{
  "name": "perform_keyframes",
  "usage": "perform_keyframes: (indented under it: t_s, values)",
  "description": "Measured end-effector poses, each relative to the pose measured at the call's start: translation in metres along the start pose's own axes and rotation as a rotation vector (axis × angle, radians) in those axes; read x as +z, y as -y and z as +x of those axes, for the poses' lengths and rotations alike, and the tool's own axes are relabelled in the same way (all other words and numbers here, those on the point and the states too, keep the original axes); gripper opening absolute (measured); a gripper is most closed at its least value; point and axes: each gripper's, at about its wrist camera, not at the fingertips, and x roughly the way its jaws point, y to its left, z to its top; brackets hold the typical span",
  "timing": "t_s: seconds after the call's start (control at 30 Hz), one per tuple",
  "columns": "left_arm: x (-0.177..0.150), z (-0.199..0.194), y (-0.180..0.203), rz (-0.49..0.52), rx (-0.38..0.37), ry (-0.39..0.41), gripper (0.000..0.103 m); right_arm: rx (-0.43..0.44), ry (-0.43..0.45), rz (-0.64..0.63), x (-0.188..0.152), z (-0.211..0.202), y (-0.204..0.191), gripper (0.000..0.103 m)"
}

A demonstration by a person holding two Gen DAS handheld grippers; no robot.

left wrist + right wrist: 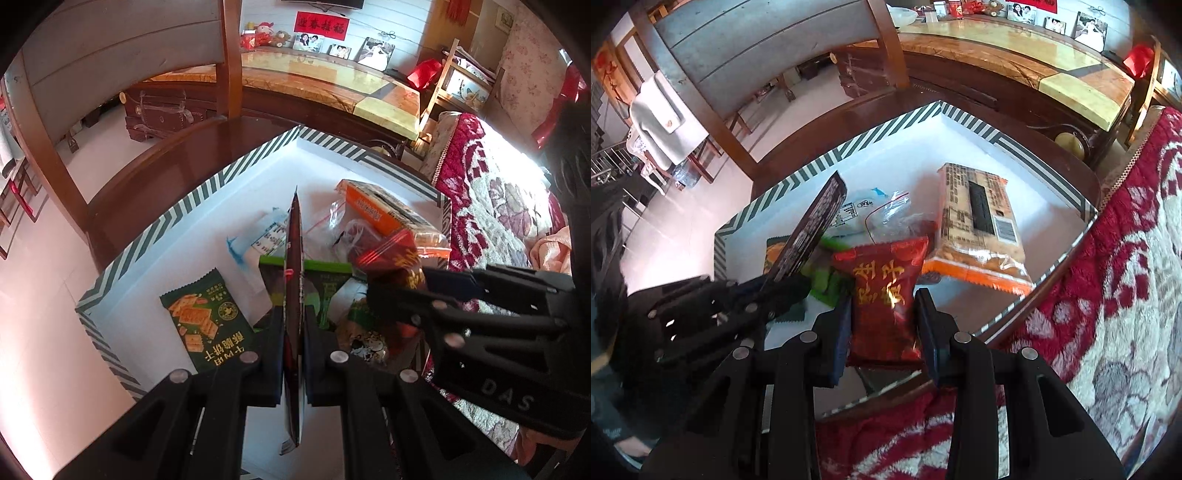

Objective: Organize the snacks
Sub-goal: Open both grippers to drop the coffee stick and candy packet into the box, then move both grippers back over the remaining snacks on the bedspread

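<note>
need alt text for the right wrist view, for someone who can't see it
The right tongs grip a red snack packet above a white box with a striped rim that holds more snacks, including an orange cracker pack. At left, the left tongs hold a thin dark packet over the same box.

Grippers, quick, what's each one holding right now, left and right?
Left gripper: closed on a thin dark snack packet, held edge-on above the striped box.
Right gripper: closed on a red snack pouch.
</note>
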Motion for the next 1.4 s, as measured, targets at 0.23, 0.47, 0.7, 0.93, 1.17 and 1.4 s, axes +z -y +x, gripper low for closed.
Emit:
perform_keyframes:
  t_s: [0.23, 0.47, 0.7, 0.93, 1.17, 1.4]
  values:
    - [0.000, 0.002, -0.002, -0.010, 0.022, -0.004, 0.010, 0.008, -0.018, 0.003, 0.007, 0.016, 0.001, 0.032]
    - [-0.001, 0.002, -0.004, -0.032, 0.045, -0.006, 0.018, -0.001, 0.003, 0.023, 0.009, 0.009, -0.001, 0.040]
    - [-0.001, -0.016, -0.007, -0.055, 0.035, 0.083, 0.072, 0.013, 0.088, 0.018, 0.012, -0.019, -0.008, 0.047]
    - [-0.006, -0.027, 0.004, -0.024, 0.051, 0.109, 0.078, -0.002, 0.147, 0.055, -0.017, -0.051, -0.001, 0.047]
    - [-0.013, -0.042, 0.031, 0.040, 0.040, 0.144, 0.083, -0.056, 0.177, 0.132, -0.056, -0.076, 0.024, 0.047]
    - [-0.022, -0.050, 0.070, 0.111, -0.009, 0.148, 0.087, -0.097, 0.227, 0.198, -0.087, -0.104, 0.047, 0.047]
